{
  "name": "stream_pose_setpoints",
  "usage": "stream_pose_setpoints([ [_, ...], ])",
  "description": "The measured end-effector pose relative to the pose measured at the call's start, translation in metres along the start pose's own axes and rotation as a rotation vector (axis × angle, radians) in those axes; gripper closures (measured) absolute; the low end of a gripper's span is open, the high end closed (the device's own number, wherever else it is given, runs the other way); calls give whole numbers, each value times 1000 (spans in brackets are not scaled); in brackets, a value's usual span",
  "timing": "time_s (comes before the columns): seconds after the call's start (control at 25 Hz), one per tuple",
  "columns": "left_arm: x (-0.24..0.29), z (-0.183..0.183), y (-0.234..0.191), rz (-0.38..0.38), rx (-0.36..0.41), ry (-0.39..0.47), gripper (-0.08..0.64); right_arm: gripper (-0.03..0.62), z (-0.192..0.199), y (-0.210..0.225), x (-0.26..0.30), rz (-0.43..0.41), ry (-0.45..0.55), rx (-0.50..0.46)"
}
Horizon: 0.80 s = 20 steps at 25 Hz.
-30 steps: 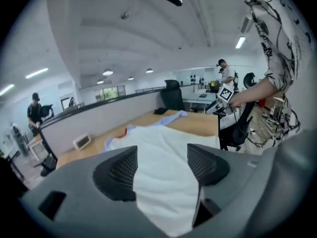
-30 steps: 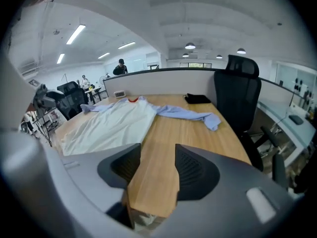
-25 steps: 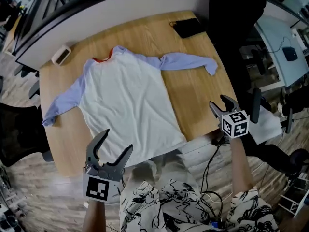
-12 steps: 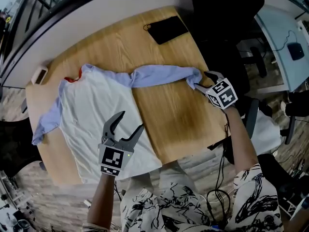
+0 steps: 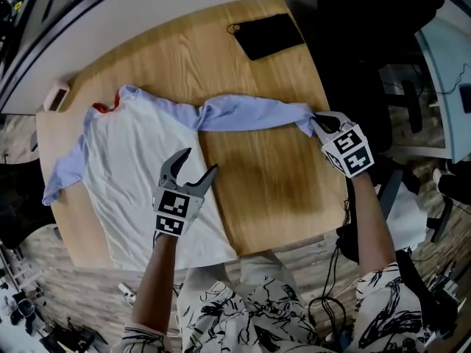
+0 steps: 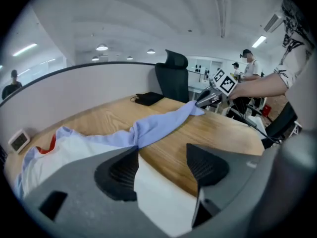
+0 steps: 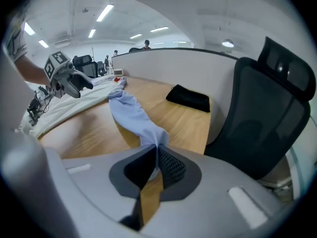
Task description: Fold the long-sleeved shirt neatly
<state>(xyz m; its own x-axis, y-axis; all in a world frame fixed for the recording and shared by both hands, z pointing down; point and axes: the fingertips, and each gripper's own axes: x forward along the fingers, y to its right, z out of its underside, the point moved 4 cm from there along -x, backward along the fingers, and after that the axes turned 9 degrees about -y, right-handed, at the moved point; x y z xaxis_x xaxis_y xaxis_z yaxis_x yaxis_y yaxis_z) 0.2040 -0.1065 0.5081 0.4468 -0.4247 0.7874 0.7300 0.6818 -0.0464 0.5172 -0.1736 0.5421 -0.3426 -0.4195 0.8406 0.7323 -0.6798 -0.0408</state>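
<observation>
1. Left gripper (image 5: 197, 162), jaws released, hovers over the white body of the shirt (image 5: 136, 160) on the tabletop's (image 5: 280, 190) 9 o'clock half. Closing carelessly could bunch the fabric.
2. Right gripper (image 5: 318, 123) is clenched on the sleeve (image 5: 250, 114) cuff at 3 o'clock. That shallow pinch could slip, or a hard pull could drag the shirt askew.

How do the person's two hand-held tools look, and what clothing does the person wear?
The left tool and the right tool are grey, each with two curved jaws and a white cube bearing black square markers. The person wears a white garment with black line patterns; its short sleeves leave the forearms bare.
</observation>
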Motion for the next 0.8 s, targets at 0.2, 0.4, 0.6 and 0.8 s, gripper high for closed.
stream_pose_setpoints([
  [0.2, 1, 16, -79, -133, -160, -32, 251, 571, -48, 19, -49, 165, 119, -75],
  [0.4, 24, 40, -124, -135, -134, -156, 259, 570, -122, 45, -80, 295, 161, -189],
  [0.6, 36, 51, -122, -87, -136, -143, 268, 571, -221, 34, -125, 358, 271, -285],
  [0.8, 40, 49, -119, -49, -137, -93, 268, 571, -331, -45, -159, 287, 399, -427],
])
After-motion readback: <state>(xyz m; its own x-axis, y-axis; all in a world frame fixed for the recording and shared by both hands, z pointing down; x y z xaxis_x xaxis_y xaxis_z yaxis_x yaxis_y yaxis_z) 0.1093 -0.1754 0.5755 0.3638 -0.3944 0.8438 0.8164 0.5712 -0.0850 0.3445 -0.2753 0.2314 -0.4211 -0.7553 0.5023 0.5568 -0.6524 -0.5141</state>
